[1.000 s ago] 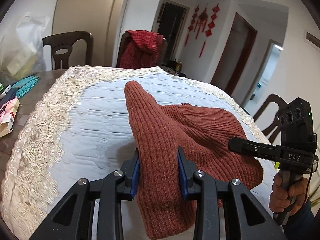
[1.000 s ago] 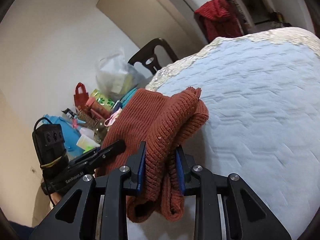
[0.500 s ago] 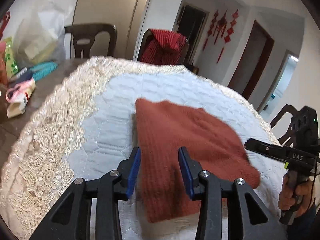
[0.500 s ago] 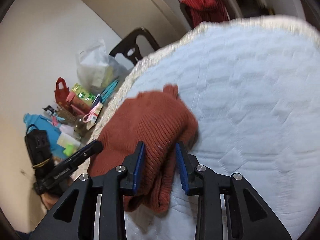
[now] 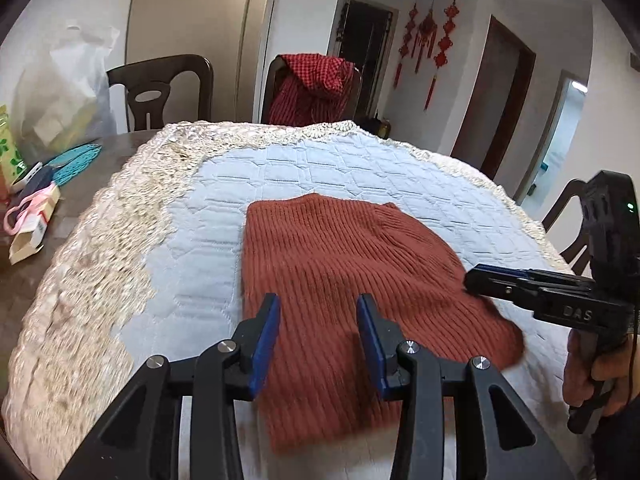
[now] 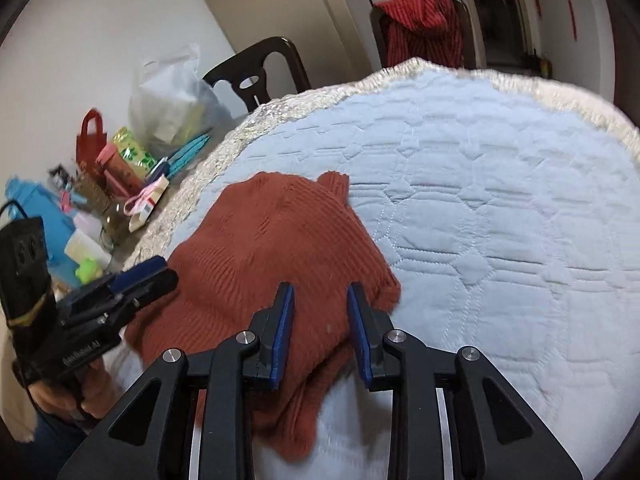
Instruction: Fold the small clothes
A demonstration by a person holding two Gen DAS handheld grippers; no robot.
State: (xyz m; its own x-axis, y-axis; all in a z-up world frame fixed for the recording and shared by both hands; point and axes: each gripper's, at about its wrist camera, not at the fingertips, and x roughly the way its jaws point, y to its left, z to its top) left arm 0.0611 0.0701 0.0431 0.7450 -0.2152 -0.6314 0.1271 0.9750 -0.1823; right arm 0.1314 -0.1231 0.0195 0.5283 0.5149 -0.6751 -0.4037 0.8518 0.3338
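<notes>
The rust knit (image 5: 352, 280) lies flat on the pale blue quilted cloth (image 5: 280, 168) that covers the bench, toward the cloth's near edge. My left gripper (image 5: 318, 308) hangs over the knit's near left part, its jaws partly apart with the knit showing between them; the blue pads do not press on it. My right gripper (image 6: 320, 300) hangs over the knit's near right corner, its jaws closing, knit between them but not pinched. In the left view my right hand (image 5: 596, 376) shows at the right edge, wrapped round its handle. Left of the cloth, on bare bench (image 5: 80, 184), sit a white bag (image 5: 60, 92), a teal thing (image 5: 76, 160) and a small box (image 5: 34, 224). Far behind, a red cloth (image 5: 312, 88) hangs on a chair (image 5: 168, 88).
</notes>
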